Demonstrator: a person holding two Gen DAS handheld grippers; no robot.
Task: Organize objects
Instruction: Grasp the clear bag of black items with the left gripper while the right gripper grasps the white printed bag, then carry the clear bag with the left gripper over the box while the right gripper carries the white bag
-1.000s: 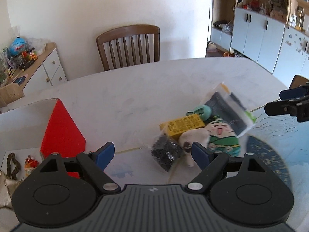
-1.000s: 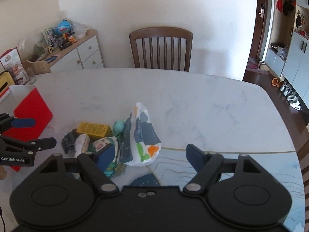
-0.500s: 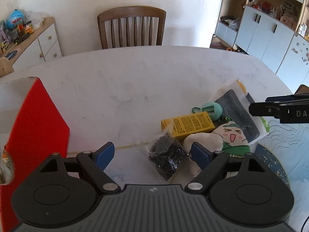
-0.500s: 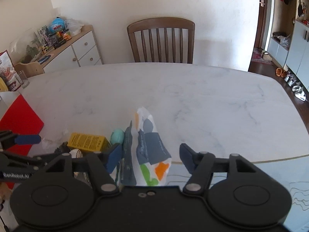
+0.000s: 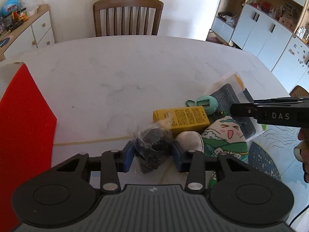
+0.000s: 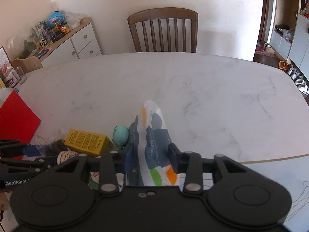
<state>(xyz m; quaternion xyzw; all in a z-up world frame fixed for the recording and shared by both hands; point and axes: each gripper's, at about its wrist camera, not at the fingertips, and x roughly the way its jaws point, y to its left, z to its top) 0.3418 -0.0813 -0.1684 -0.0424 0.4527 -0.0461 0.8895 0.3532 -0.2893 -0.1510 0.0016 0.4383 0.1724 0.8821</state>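
Left gripper [image 5: 152,155]: just closed, pinching clear bag of dark bits [image 5: 152,147], for lifting.
Right gripper [image 6: 151,157]: just closed on paper pack [image 6: 152,145], apparently gripped; yellow box [image 6: 87,142] at 9 o'clock.

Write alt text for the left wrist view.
The left gripper has just closed on a clear bag of dark bits on a white marble table. Behind lie a yellow box and a cartoon plush.
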